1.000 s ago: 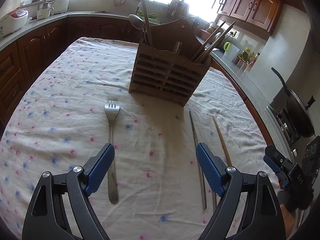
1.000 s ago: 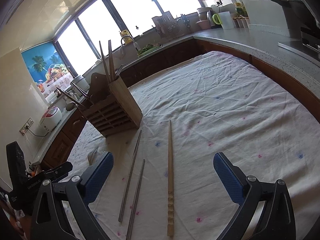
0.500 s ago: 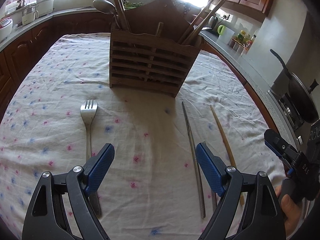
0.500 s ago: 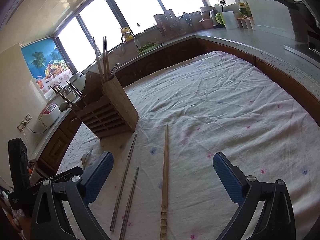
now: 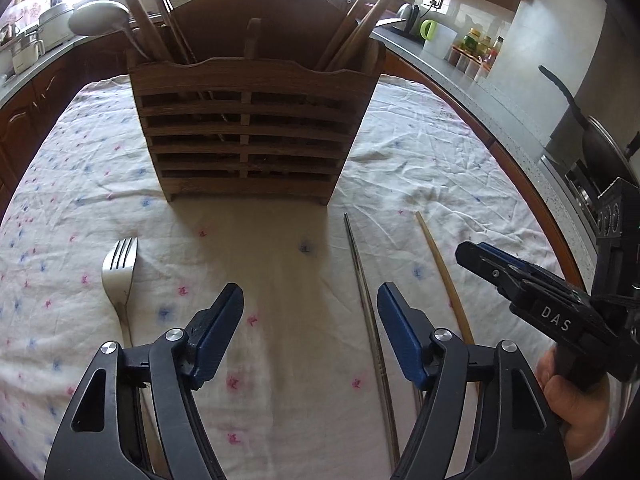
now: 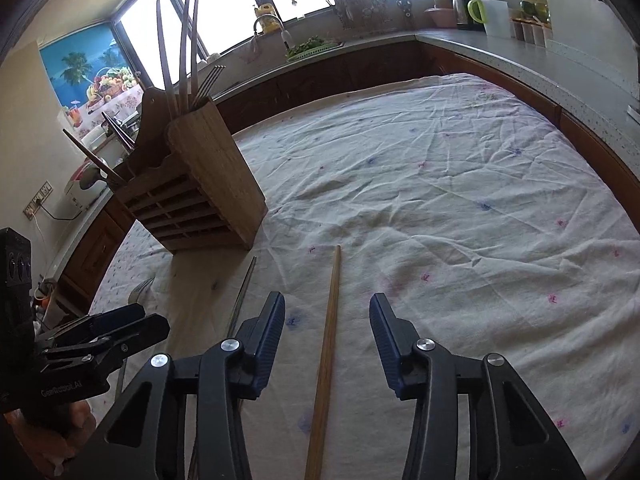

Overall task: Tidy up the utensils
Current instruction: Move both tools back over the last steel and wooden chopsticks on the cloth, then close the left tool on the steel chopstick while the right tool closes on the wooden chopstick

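Right gripper (image 6: 327, 320), lower centre of its view, jaws just closing, part open astride the wooden chopstick (image 6: 328, 344), not yet gripping. Left gripper (image 5: 310, 308) just narrowing, empty; fork (image 5: 118, 276) lower left. Rack (image 5: 248, 128) upper centre, likely destination.

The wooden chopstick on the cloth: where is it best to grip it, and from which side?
Probably from above, across the thick near half of the wooden chopstick. It lies flat between the right gripper pads, whose jaws have just been closing, untouched.

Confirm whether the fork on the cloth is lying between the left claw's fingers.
No, the fork lies on the cloth outside the left claw.
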